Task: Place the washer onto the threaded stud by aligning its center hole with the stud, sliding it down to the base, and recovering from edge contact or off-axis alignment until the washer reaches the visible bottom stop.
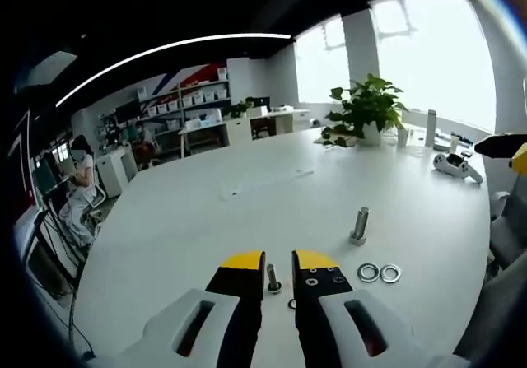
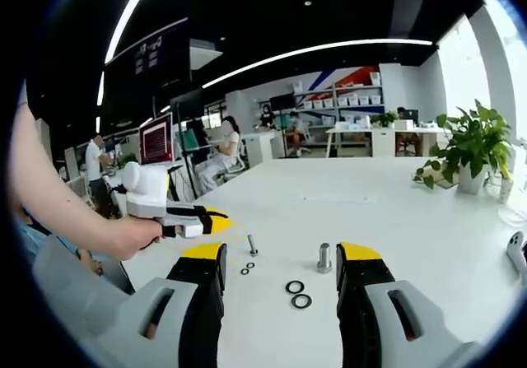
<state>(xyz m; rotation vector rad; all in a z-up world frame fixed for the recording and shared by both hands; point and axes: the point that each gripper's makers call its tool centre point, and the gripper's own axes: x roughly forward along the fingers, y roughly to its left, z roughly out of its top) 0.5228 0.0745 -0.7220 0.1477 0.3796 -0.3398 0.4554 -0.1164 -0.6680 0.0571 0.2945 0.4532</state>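
A thick threaded stud stands upright on the white table, with two large washers lying flat just in front of it. My left gripper hovers low with a narrow gap between its jaws and holds nothing. Past that gap stand a thin bolt and a small washer. My right gripper is wide open and empty. The stud and the two large washers lie between its jaws, further out. A hand holds the left gripper near the thin bolt.
A potted plant and a white handheld device sit at the table's far side. A black and yellow gripper part comes in at the right edge. Small washers lie by the thin bolt. People sit at desks beyond the table.
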